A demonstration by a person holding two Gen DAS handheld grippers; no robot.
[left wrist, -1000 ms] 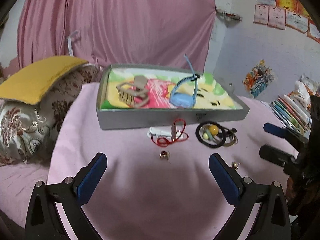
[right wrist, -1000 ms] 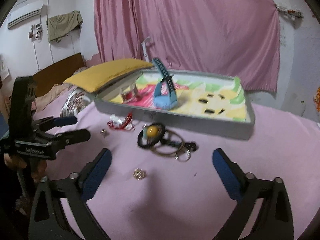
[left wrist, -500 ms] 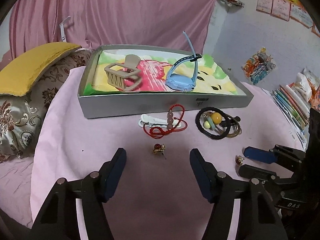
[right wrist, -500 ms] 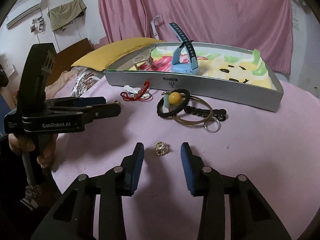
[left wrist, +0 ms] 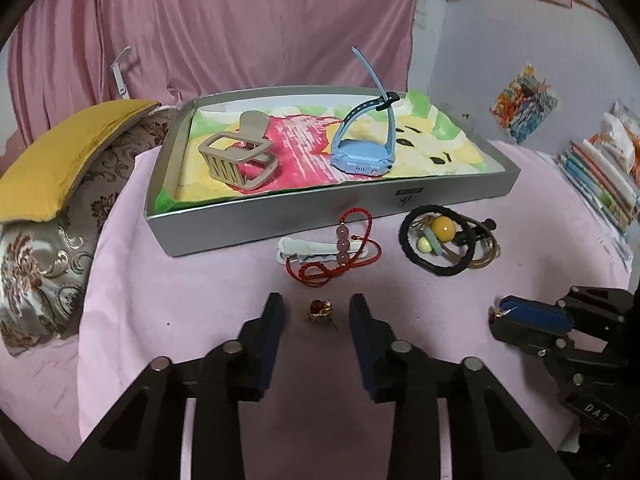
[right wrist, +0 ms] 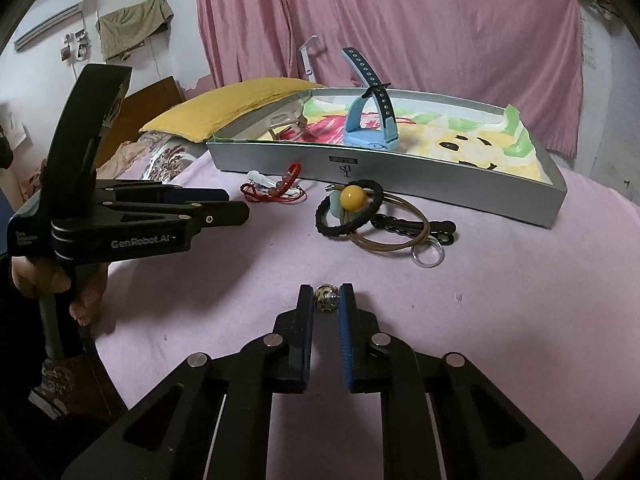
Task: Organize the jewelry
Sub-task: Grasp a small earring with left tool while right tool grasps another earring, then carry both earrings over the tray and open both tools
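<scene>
Your right tongs (right wrist: 327,299) just closed, clenched on gold bead (right wrist: 326,299); left tongs (left wrist: 317,312) closing, still released around red earring (left wrist: 319,309). Both headed for tray (left wrist: 360,216).

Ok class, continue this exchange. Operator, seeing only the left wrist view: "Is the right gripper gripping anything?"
Observer: Yes. The right gripper has just been closing. Its fingers now press a small gold earring between them, down on the pink cloth.
Operator: What lies at the near end of the black clip?
Observer: A clear ring, touching that clip.
</scene>
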